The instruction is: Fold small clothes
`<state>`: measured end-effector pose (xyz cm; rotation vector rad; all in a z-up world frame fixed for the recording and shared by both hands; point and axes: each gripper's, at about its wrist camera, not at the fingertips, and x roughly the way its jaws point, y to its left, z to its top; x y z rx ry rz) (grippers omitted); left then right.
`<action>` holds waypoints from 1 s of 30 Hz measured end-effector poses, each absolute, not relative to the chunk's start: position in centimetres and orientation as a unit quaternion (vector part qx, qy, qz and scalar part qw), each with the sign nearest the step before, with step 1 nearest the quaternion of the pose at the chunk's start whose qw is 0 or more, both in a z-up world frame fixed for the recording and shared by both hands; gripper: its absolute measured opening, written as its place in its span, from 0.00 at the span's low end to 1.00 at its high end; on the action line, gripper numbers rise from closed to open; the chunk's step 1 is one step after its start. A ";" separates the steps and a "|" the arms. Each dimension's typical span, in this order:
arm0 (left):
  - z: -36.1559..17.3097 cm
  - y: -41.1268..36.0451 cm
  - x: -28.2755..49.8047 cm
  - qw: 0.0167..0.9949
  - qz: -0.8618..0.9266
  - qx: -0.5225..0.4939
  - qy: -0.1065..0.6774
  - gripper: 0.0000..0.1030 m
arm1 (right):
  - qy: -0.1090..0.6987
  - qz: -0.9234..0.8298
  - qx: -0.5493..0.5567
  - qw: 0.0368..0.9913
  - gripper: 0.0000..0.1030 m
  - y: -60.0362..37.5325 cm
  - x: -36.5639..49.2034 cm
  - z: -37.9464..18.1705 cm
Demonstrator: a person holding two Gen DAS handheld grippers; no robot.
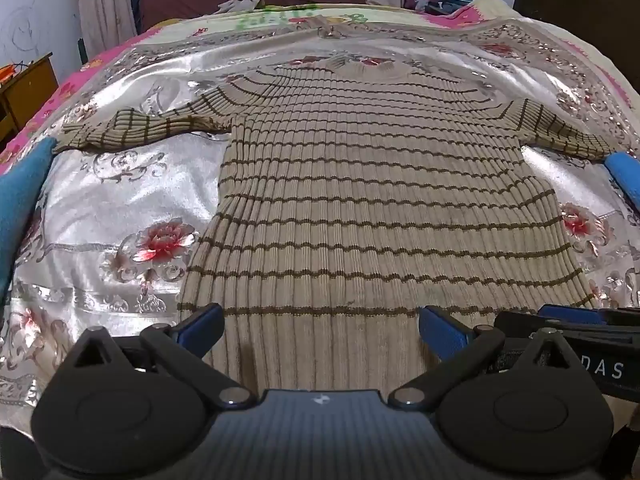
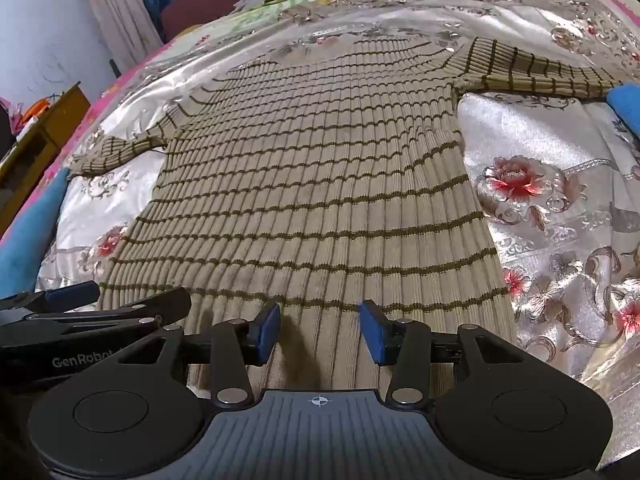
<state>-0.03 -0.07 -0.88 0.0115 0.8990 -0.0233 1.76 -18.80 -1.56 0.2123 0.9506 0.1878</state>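
One striped ribbed sweater (image 1: 360,184) lies flat and face up on the bed (image 1: 120,200), both sleeves spread, so no fold looks made yet and all folding remains. Two grippers hover at its hem: the left gripper (image 1: 320,326) with jaws spread wide, the right gripper (image 2: 320,330) with jaws partly spread, neither pinching cloth.

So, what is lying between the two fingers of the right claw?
Only the striped sweater: its plain bottom band runs under the gap of the right claw. The right wrist view shows the jaws apart, gripping nothing.
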 end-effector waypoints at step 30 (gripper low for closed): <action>-0.6 -0.1 0.1 0.898 -0.010 0.007 0.440 1.00 | 0.464 0.087 0.099 0.876 0.43 -18.7 1.9 -2.0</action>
